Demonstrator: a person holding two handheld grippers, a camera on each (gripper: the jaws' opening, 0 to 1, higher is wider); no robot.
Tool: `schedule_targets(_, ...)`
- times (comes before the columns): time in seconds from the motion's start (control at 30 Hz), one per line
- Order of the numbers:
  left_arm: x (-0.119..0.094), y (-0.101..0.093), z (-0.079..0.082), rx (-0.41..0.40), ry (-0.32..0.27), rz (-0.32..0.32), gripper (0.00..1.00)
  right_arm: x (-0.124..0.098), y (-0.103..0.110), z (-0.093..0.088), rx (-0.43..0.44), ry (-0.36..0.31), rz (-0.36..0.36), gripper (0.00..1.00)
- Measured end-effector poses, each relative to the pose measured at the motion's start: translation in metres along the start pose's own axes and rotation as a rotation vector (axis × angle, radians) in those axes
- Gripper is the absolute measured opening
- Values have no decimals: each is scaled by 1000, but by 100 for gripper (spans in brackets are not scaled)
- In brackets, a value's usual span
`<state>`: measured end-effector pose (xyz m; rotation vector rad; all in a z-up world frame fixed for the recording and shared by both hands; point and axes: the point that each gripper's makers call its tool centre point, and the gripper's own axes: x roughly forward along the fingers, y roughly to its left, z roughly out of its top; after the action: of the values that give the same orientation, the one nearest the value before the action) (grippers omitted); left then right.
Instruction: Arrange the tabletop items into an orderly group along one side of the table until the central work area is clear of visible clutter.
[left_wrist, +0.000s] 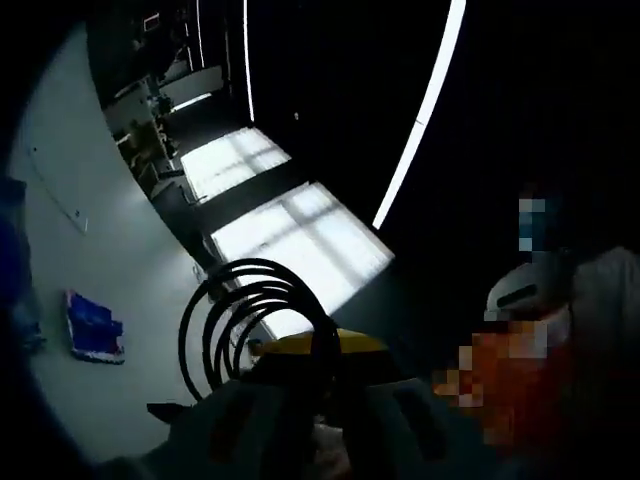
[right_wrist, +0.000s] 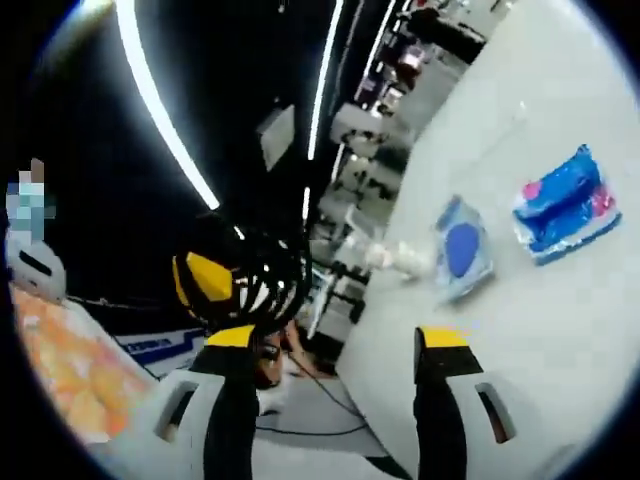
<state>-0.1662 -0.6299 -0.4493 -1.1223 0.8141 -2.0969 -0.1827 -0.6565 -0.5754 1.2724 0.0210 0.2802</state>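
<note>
My left gripper (left_wrist: 320, 348) has its yellow tips pressed together on a strand of a coiled black cable (left_wrist: 240, 315), whose loops rise just beyond the jaws against the dark ceiling. From the right gripper view, that same coiled black cable (right_wrist: 268, 285) hangs at the yellow tip of the left gripper (right_wrist: 205, 282), held off the table. My right gripper (right_wrist: 336, 340) stands open with nothing between its yellow-tipped jaws. A blue packet (right_wrist: 565, 205) and a blue-and-white pouch (right_wrist: 462, 250) lie on the white table (right_wrist: 560, 330). A blue packet (left_wrist: 95, 330) also lies on the white table (left_wrist: 120, 260).
A small white object (right_wrist: 400, 258) sits beside the pouch at the table's edge. A person in an orange garment (left_wrist: 520, 370) stands close on the right of the left gripper view, and the orange garment (right_wrist: 60, 370) is at the left of the right gripper view. Desks and equipment (right_wrist: 400, 90) stand beyond the table.
</note>
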Motion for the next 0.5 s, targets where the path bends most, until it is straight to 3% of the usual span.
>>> schedule_targets(0.07,1,-4,1,-11,1,-22,2,-1,14,7,61,-43,75,76)
schedule_targets(0.17,3,-11,-2,-40,1,-75,2,4,34,7,49,-31,158,77)
schedule_targets(0.3,9,-16,-8,-83,-16,-130,2,19,37,-6,16,41,155,72)
schedule_targets(0.37,13,-16,-11,-86,-9,-134,2,23,41,-9,43,33,180,70)
schedule_targets(0.43,12,-12,-13,-80,2,-115,2,22,51,-5,69,7,243,54)
schedule_targets(0.5,8,-2,-17,-66,28,-65,2,18,54,-4,42,5,258,29)
